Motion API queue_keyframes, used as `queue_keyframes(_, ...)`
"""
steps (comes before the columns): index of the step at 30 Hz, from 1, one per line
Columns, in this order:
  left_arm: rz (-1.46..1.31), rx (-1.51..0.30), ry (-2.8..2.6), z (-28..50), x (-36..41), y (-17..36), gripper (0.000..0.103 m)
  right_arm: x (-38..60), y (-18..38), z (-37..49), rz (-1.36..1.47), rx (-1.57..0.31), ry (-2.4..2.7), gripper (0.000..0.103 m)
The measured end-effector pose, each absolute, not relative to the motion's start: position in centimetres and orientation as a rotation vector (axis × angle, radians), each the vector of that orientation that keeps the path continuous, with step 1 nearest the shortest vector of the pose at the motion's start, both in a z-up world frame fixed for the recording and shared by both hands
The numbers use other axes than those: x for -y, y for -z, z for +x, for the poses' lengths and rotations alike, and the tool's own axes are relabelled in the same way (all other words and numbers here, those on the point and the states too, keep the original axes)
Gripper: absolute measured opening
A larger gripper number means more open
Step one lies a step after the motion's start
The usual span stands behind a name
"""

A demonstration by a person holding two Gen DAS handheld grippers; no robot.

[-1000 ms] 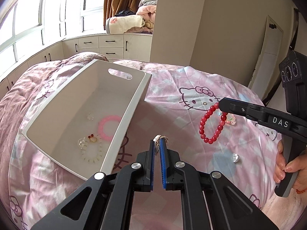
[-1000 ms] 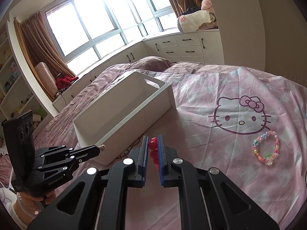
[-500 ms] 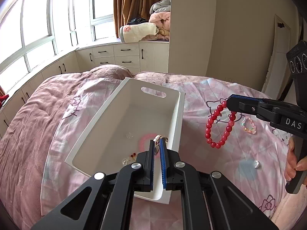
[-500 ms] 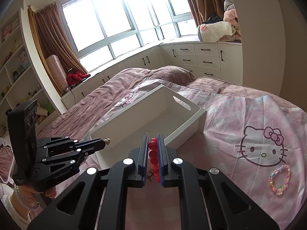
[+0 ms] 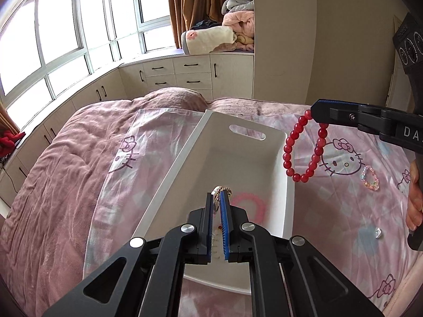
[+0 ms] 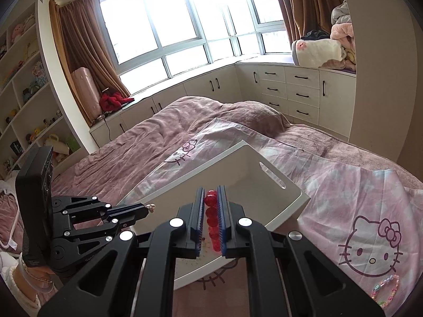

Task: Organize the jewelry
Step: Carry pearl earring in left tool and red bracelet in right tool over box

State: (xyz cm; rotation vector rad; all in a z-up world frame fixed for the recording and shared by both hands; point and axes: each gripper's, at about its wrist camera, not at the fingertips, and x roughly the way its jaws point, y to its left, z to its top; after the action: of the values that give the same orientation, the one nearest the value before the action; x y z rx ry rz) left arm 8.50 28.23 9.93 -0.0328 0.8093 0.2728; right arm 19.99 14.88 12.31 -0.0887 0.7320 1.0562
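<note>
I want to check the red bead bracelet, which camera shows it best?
The left wrist view: the red bead bracelet hangs as a full loop from the right gripper. The right wrist view shows only a few beads between its fingers.

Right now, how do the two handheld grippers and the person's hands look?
Both the left gripper and the right gripper are matte black with silver pivot bolts and blue ribbed finger pads. The right one carries white "DA" lettering. The left hand wears a white fluffy sleeve and thin bracelet.
</note>
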Motion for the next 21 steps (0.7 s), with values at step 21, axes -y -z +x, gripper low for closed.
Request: queue_keyframes(21,-0.005,-1.023,-0.355,13.6,-31.3,-4.2,0.011,-22.6,-7.7,24.9,-0.188,-0.834,-1.038,0.01)
